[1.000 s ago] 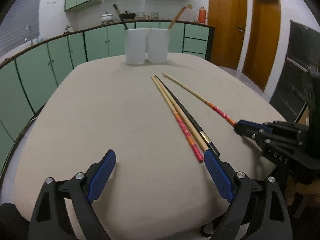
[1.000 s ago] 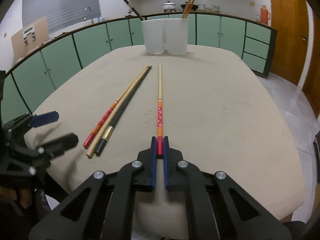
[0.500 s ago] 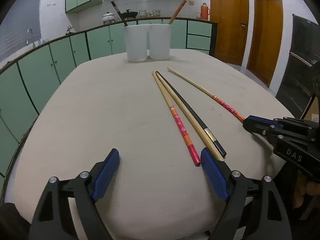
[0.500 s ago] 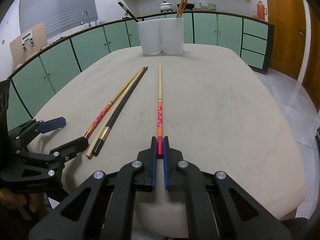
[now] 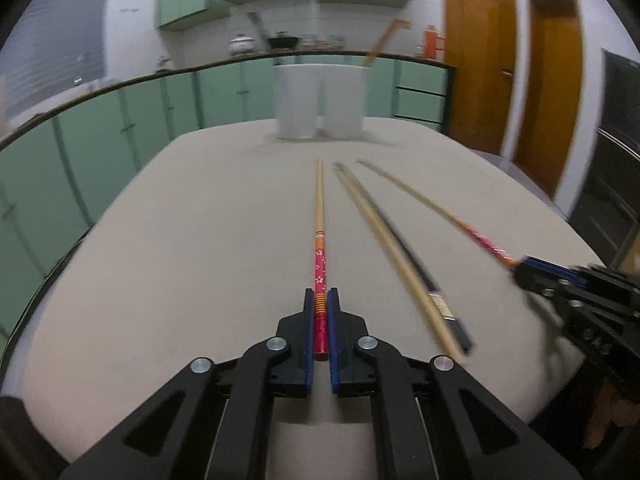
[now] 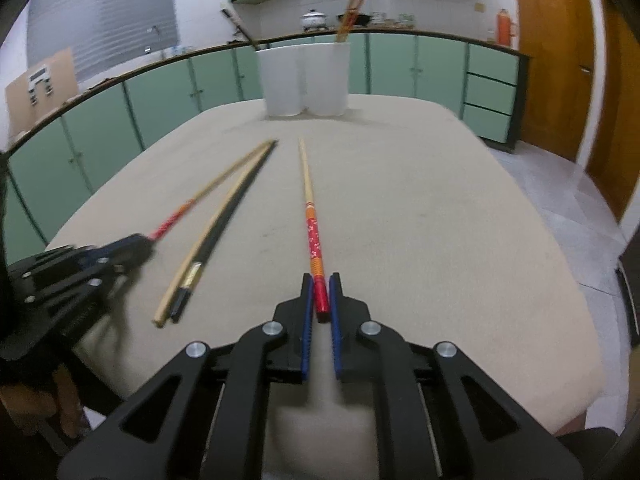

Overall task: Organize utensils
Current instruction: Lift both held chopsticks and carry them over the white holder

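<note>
My left gripper [image 5: 320, 300] is shut on the red end of a red-and-wood chopstick [image 5: 319, 236] that points away along the table. My right gripper [image 6: 321, 282] is shut on a second red-and-wood chopstick [image 6: 310, 216]. In the left wrist view the right gripper [image 5: 532, 270] and its chopstick [image 5: 440, 210] show at the right. In the right wrist view the left gripper [image 6: 132, 246] and its chopstick [image 6: 188, 210] show at the left. A plain wooden chopstick [image 5: 392, 252] and a black chopstick [image 5: 416, 258] lie side by side between them. Two white holders [image 5: 320, 100] stand at the far end.
The beige table [image 6: 440, 220] has rounded edges near both grippers. The holders [image 6: 304, 80] hold a few chopsticks. Green cabinets [image 6: 400, 68] and a counter run behind the table. Wooden doors [image 5: 480, 80] are at the right.
My left gripper has moved right and closed on the nearest red chopstick, which now lies apart from the wooden and black pair. My right gripper still holds its chopstick.
</note>
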Motion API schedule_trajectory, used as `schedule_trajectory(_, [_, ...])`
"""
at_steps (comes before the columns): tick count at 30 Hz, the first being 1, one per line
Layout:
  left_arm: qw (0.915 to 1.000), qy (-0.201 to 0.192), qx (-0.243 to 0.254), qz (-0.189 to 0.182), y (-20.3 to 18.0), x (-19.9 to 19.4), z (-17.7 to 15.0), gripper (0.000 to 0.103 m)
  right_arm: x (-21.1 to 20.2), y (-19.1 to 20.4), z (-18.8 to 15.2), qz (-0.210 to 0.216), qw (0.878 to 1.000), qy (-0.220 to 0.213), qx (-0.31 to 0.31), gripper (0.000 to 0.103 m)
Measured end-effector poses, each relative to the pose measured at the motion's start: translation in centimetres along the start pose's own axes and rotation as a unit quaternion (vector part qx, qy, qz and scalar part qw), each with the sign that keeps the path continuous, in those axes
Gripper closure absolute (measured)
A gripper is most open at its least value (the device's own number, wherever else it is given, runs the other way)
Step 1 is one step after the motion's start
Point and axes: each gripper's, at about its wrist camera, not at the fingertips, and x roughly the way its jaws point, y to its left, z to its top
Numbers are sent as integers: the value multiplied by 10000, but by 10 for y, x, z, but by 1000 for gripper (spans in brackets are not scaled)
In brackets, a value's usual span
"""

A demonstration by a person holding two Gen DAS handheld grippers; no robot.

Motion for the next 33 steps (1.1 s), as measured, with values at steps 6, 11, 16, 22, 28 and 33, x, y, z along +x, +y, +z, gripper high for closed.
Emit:
schedule_trajectory(6, [9995, 90, -132, 266, 12, 2, 0, 97, -1, 4, 0, 93, 9999, 5, -78, 92])
schedule_trajectory(11, [9998, 75, 68, 173, 9, 0, -2, 69, -2, 4, -1, 201, 9998, 28, -62, 90])
schedule_trajectory(16, [9998, 164, -101, -70, 14, 2, 3, 97, -1, 4, 2, 262, 9996, 93, -68, 97])
schedule_trajectory(22, [9977, 533, -374, -198, 22, -14, 27, 97, -28, 2, 17, 369, 9993, -101, 28, 98])
schedule_trajectory(28, [9976, 531, -317, -300, 20, -53, 58, 97, -66, 4, 40, 456, 9982, -394, 33, 98])
schedule_trajectory(33, [9984, 355, -242, -369, 18, -77, 73, 97, -89, 9, 59, 519, 9967, -623, -88, 98])
